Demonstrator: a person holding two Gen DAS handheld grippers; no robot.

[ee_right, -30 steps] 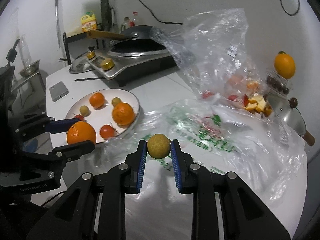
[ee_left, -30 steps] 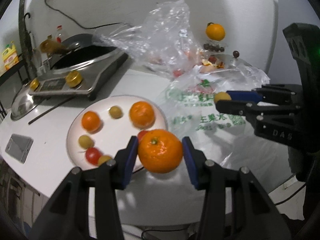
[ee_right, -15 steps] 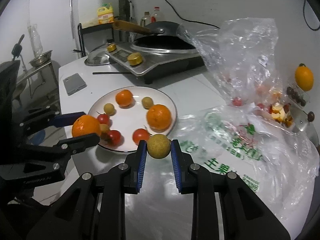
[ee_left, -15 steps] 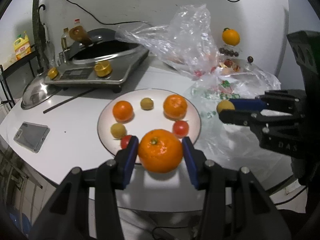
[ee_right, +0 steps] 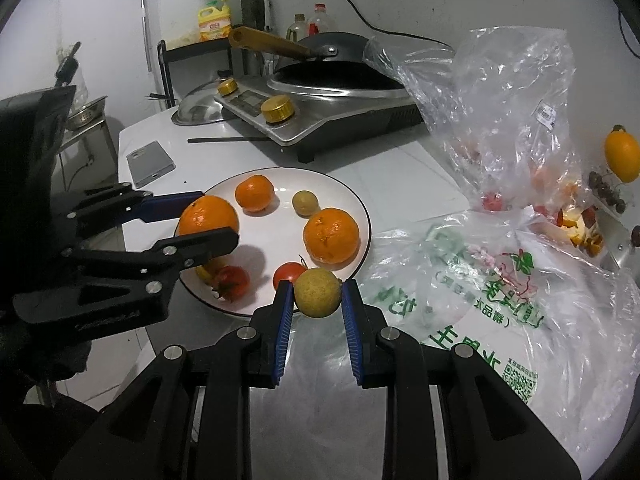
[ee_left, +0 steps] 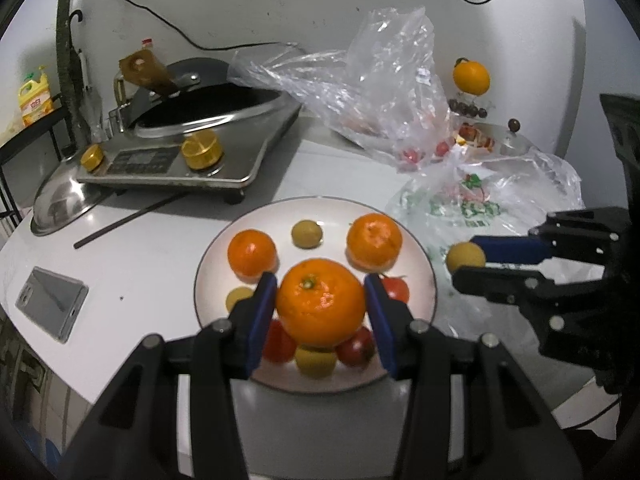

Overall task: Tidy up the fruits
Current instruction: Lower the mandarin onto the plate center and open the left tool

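while left jaws clamp the orange point(ee_left: 320, 303), right jaws clamp the yellow fruit point(ee_right: 317, 297).

1. The left wrist view looks steeply down, close over the plate point(ee_left: 430, 280) at frame centre.
2. The right wrist view faces the same plate point(ee_right: 362, 208) from its other side, left of centre.
3. Both share the cooker point(ee_left: 240, 152).
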